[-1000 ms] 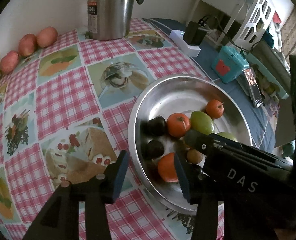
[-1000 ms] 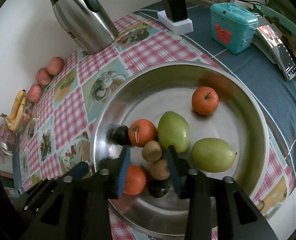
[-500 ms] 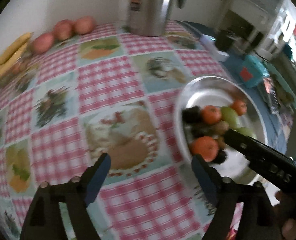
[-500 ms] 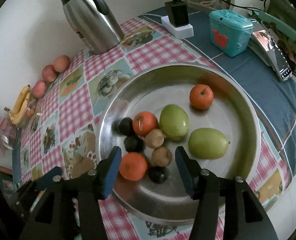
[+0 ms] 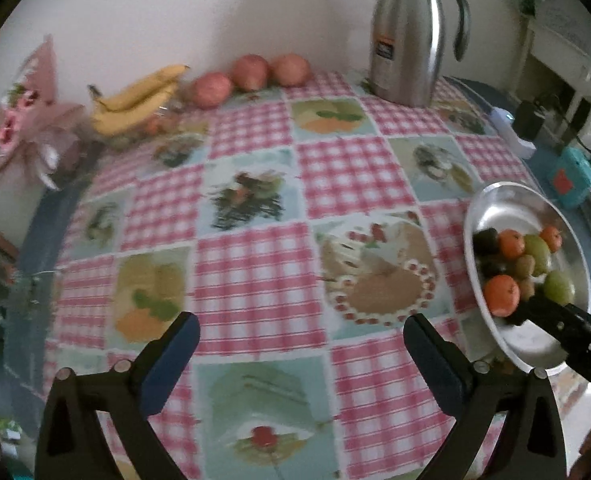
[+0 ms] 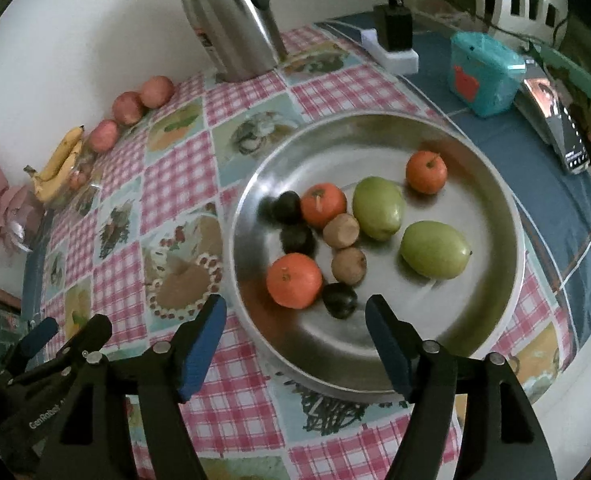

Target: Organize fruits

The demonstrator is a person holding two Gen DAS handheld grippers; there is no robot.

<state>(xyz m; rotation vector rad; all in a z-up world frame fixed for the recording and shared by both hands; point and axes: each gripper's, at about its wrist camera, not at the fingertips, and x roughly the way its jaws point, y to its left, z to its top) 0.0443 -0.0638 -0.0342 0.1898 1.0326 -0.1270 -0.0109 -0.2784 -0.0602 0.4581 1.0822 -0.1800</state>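
A steel basin point(image 6: 491, 208) holds three oranges point(image 6: 294, 280), two green mangoes point(image 6: 433, 249), two kiwis point(image 6: 348, 265) and three dark plums point(image 6: 339, 299). My right gripper point(image 6: 295, 328) is open and empty, above the basin's near rim. The basin also shows in the left wrist view point(image 5: 507, 204) at the right. My left gripper point(image 5: 301, 344) is wide open and empty over the checked tablecloth, left of the basin. Three red apples point(image 5: 251, 74) and bananas point(image 5: 139, 100) lie at the table's back edge.
A steel thermos jug point(image 5: 409, 36) stands at the back. A pink bouquet point(image 5: 27, 128) lies at the far left. A power strip with adapter point(image 6: 393, 46), a teal box point(image 6: 481, 74) and a phone point(image 6: 563, 132) sit on the blue cloth at the right.
Both grippers pulled back from the basin and opened wide. The left gripper swung left, over the tablecloth, bringing the apples and bananas into view. No fruit left the basin.
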